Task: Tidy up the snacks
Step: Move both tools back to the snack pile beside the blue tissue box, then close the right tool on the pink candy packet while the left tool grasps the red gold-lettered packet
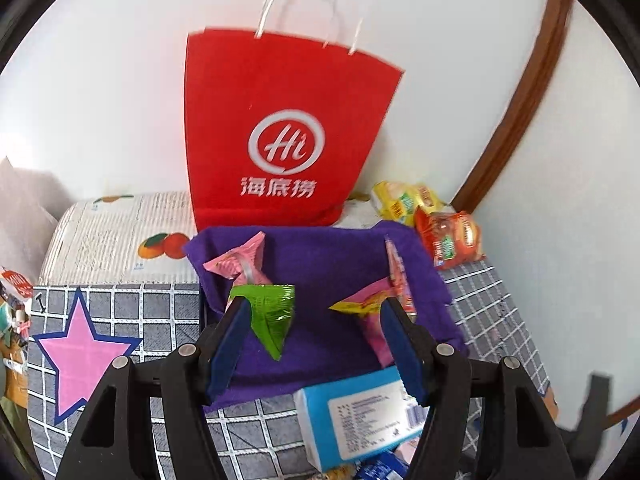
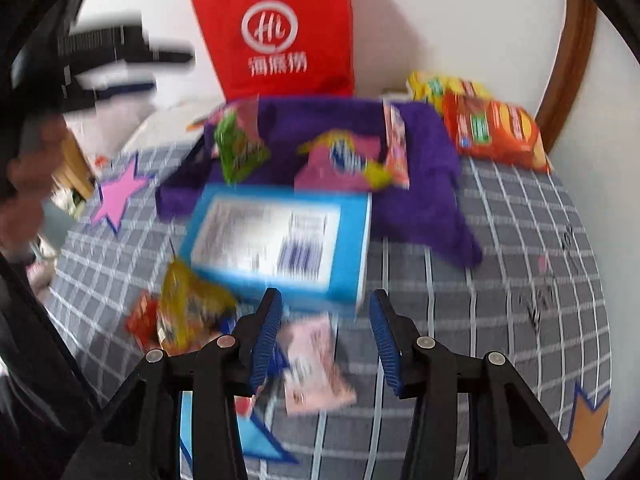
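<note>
Purple cloth lines the bin [image 1: 320,256] at mid-frame in the left wrist view, with several small packets already inside, a green one [image 1: 272,316] among them. The left gripper [image 1: 316,344] hangs above it, fingers apart on nothing. Low in the right wrist view, the right gripper [image 2: 324,340] has its fingers apart over a pink packet [image 2: 316,364] lying on the checked cover [image 2: 500,260], just below the blue box [image 2: 280,244]. That packet looks light, crinkly and slippery; pinching a flat sealed edge seems safest, since its middle would likely crush.
</note>
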Demonstrator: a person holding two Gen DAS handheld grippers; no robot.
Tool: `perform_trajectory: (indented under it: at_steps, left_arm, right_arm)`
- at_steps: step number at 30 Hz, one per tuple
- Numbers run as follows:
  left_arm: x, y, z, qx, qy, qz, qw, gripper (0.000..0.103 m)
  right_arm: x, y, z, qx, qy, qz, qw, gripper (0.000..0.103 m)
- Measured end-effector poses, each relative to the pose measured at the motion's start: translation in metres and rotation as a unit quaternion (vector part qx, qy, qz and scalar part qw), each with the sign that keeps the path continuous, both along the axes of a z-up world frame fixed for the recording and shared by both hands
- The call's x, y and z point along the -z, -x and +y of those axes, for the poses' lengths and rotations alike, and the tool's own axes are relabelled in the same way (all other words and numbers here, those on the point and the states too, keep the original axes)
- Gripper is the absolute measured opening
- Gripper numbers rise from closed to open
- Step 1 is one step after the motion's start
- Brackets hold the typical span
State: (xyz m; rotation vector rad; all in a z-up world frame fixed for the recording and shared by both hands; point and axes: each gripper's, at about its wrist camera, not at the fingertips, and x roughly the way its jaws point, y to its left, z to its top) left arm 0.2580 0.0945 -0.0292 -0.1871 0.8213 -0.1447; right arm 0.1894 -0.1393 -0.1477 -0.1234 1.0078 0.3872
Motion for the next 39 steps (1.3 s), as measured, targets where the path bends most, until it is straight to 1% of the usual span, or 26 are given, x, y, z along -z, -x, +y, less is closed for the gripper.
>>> perform_trajectory:
  at_steps: [4, 9, 13, 17, 19, 22, 25, 28, 31, 33, 35, 37, 39]
  left_arm:
    - [-0.008, 0.018, -0.002, 0.002, -0.013, -0.012, 0.9998, 0.065]
    - [0.000, 0.043, 0.009, -0.007, -0.030, 0.000, 0.9995, 0.065]
    - [0.006, 0.061, 0.028, -0.027, -0.028, 0.011, 0.9992, 0.065]
    - [0.015, 0.080, 0.046, -0.044, -0.025, 0.018, 0.9985, 0.065]
    - [0.022, 0.087, 0.052, -0.049, -0.024, 0.030, 0.9981, 0.065]
    - [0.032, 0.096, 0.057, -0.053, -0.028, 0.042, 0.9973, 0.065]
    - [0.043, 0.103, 0.058, -0.051, -0.032, 0.051, 0.9969, 0.065]
    - [0.058, 0.110, 0.058, -0.049, -0.025, 0.064, 0.9965, 0.065]
    - [0.078, 0.115, 0.052, -0.040, -0.020, 0.082, 0.9956, 0.065]
    - [0.091, 0.118, 0.046, -0.031, -0.014, 0.094, 0.9950, 0.065]
    - [0.103, 0.121, 0.039, -0.023, -0.009, 0.101, 0.9946, 0.065]
    - [0.115, 0.125, 0.033, -0.014, -0.004, 0.110, 0.9939, 0.065]
    - [0.126, 0.127, 0.030, -0.016, -0.005, 0.122, 0.9924, 0.065]
  right_arm:
    - [0.020, 0.019, 0.000, -0.012, 0.016, 0.010, 1.000, 0.046]
    - [0.036, 0.032, 0.001, -0.032, 0.023, 0.014, 0.999, 0.046]
    - [0.050, 0.034, 0.012, -0.048, 0.038, 0.013, 0.998, 0.046]
    - [0.066, 0.027, 0.021, -0.040, 0.056, 0.011, 0.998, 0.047]
    - [0.073, 0.025, 0.021, -0.032, 0.065, 0.005, 0.997, 0.045]
    - [0.072, 0.028, 0.015, -0.024, 0.048, -0.007, 0.999, 0.041]
    - [0.072, 0.032, 0.001, -0.004, 0.053, -0.011, 0.999, 0.041]
    - [0.073, 0.037, -0.020, 0.024, 0.047, -0.012, 0.999, 0.041]
    - [0.074, 0.039, -0.043, 0.059, 0.027, -0.008, 0.998, 0.043]
    - [0.078, 0.039, -0.052, 0.073, 0.000, -0.002, 0.997, 0.045]
    - [0.079, 0.042, -0.055, 0.077, -0.013, -0.014, 0.997, 0.045]
    - [0.081, 0.046, -0.053, 0.076, -0.006, -0.029, 0.997, 0.046]
    - [0.084, 0.051, -0.051, 0.075, 0.003, -0.048, 0.996, 0.047]
